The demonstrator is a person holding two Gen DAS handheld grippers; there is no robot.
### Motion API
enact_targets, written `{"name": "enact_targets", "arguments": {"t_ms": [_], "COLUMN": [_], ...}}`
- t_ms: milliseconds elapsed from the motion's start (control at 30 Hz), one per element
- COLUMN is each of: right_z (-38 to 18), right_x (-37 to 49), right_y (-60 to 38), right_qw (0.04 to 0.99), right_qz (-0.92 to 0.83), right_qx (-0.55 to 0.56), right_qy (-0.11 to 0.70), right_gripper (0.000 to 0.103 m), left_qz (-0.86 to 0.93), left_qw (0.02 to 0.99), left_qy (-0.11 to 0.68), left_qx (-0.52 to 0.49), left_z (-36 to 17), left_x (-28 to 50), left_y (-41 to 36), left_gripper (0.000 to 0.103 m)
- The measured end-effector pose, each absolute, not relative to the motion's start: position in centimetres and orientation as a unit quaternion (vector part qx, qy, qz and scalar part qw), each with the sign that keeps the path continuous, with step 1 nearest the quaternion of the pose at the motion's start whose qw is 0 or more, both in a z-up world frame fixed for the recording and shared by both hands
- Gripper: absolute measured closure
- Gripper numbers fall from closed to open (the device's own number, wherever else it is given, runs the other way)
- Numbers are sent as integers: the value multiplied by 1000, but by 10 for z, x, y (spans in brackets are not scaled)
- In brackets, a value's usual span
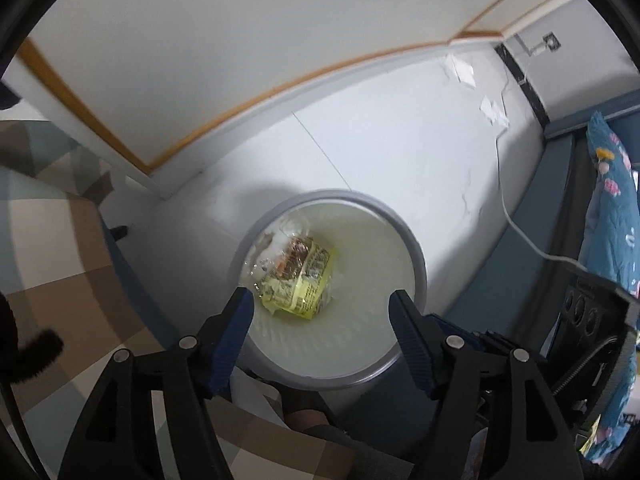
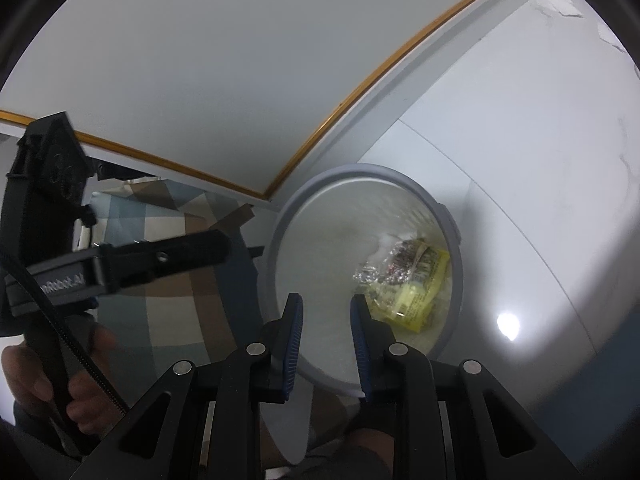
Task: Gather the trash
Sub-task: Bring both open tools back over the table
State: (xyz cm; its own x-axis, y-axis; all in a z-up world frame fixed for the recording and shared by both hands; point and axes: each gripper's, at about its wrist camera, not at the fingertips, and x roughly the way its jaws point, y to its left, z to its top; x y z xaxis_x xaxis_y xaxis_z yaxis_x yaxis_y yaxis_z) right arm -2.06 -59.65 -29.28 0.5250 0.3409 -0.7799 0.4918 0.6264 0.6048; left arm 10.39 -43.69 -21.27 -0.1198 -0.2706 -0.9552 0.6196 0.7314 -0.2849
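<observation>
The left gripper [image 1: 322, 300] hangs over the round bin [image 1: 416, 256], its blue fingers spread wide and holding nothing. The right gripper [image 2: 326, 306] hovers above the same bin, fingers parted by a narrower gap, also bare. A yellow wrapper [image 1: 302, 282] with crumpled foil lies at the bin's bottom on the white floor [image 1: 400, 152].

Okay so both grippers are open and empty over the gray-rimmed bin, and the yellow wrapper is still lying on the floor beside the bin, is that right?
Not quite. The yellow wrapper is not on the floor beside the bin: it lies inside the bin, at the bottom, as the left wrist view shows. The rest holds: the left gripper and right gripper are both open and empty over it.
</observation>
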Motion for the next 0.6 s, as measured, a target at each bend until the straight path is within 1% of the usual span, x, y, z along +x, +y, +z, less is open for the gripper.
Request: {"name": "enact_targets", "arguments": {"t_ms": [100,200,333,367,433,533,600], "right_z": [-288,-278,-254,-246,-230,-206,-186], "right_x": [-22,-26,-30,-31,-32,-35,-36], "right_y": [-597,-601,-604,-604,-603,-602,-599], "right_qw": [763,769,785,791,801,815,827], "right_qz": [-58,-67,-79,-82,-89,-94,-94], "right_qx": [426,419,405,400,390,378,364], "right_qy": [483,477,462,456,444,429,417], "right_gripper": [78,74,67,62,57,55,53], "left_qz": [-334,-327,-328,-326,-324,-339,-337], "left_qw": [672,689,707,716,731,748,772], "left_qy": [649,636,618,609,594,568,537], "left_qx": [122,112,101,98,87,56,46], "left_z": [-199,-184,-165,-156,-142,-116,-91], "left_x": [107,108,110,109,108,104,99], "left_y": [-428,-420,-405,-399,-388,-372,-356], "left_gripper": [37,36,36,36,36,36,36]}}
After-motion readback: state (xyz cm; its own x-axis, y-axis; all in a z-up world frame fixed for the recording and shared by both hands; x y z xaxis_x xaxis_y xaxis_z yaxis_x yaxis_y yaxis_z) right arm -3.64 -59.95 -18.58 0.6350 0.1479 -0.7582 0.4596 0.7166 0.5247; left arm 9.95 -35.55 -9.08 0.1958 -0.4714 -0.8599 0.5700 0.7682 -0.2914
